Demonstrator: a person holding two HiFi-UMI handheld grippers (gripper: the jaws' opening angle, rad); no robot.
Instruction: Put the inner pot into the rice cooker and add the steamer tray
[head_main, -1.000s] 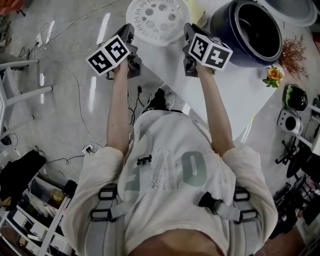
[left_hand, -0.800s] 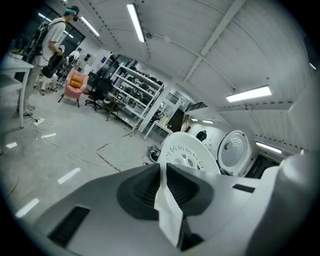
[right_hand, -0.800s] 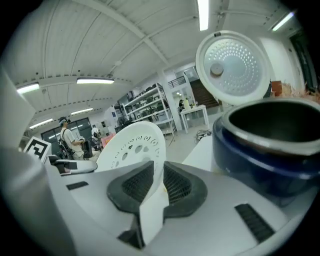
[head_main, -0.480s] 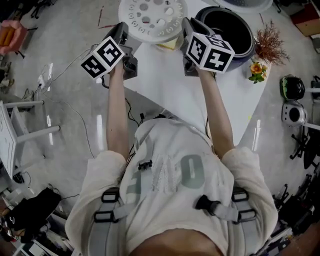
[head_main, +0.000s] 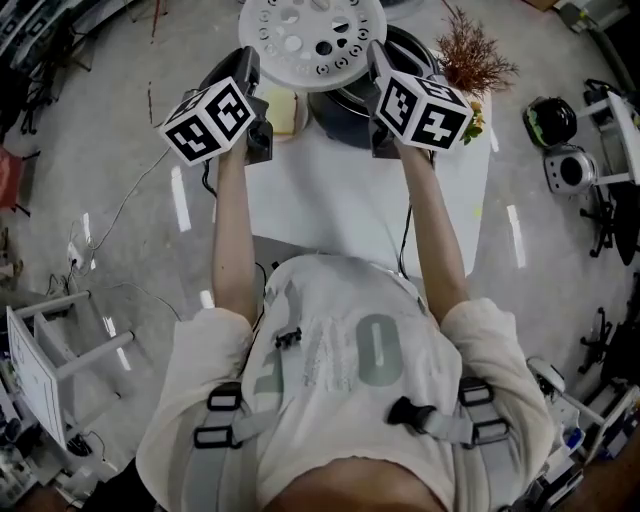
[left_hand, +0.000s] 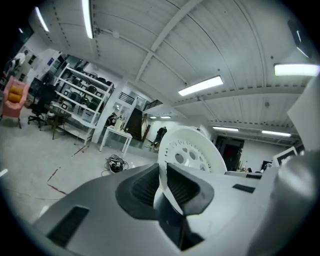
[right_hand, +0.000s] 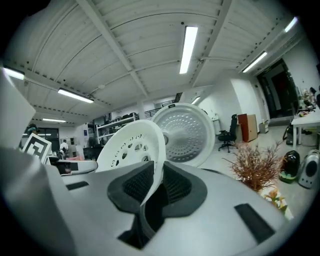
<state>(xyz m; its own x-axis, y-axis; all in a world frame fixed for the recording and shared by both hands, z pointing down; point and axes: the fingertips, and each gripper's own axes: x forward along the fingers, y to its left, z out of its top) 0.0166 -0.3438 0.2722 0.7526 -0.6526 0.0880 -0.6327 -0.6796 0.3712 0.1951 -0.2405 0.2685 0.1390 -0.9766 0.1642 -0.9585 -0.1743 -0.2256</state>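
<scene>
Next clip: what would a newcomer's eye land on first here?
The white perforated steamer tray is held by its rim between the left gripper and right gripper, at the head view's top. Under it sits the dark rice cooker on a white table, a dried plant to its right.

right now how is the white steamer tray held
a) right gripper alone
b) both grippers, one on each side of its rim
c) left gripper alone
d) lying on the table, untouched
b: the left gripper and the right gripper each have their jaws clamped on the rim of the steamer tray, on opposite sides.
</scene>
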